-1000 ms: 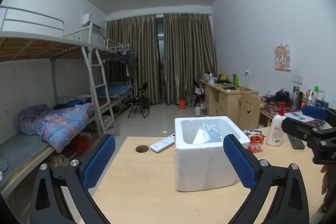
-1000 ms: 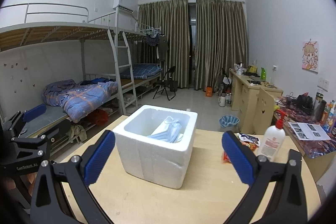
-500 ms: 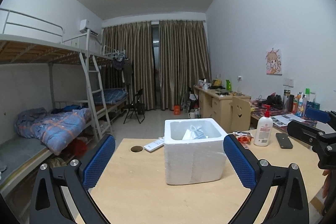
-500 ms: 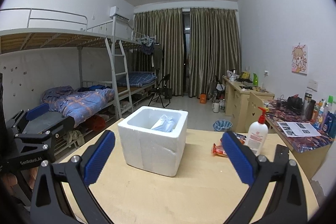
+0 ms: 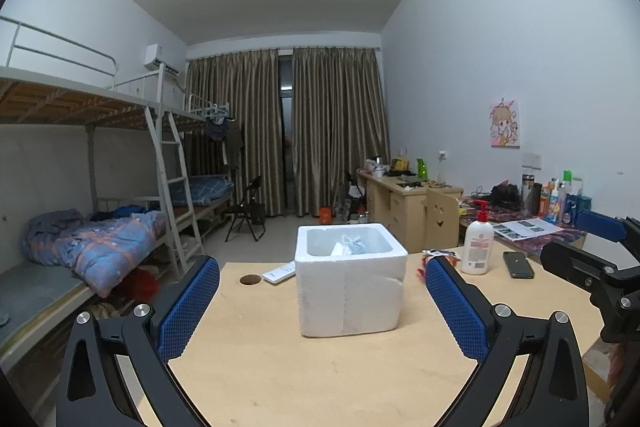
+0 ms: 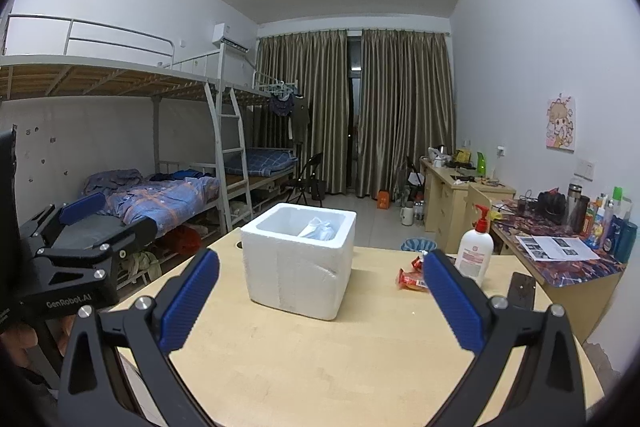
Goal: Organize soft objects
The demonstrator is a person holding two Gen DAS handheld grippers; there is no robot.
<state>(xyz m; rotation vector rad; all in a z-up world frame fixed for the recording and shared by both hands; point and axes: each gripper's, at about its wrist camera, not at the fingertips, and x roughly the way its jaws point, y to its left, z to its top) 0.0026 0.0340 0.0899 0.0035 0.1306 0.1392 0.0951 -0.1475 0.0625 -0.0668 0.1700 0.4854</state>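
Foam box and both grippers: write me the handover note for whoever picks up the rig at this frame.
Left gripper: open, empty, held above the near part of the wooden table.
Right gripper: open, empty, likewise short of the box.
White foam box: upright mid-table, lid off, with a pale blue-white soft item inside.
Done: that one soft item is in the box.
Left: the only other soft-looking thing on the table is the red snack packet, right of the box beside the pump bottle. Whether it belongs in the box I cannot tell. A remote and a phone also lie on the table.
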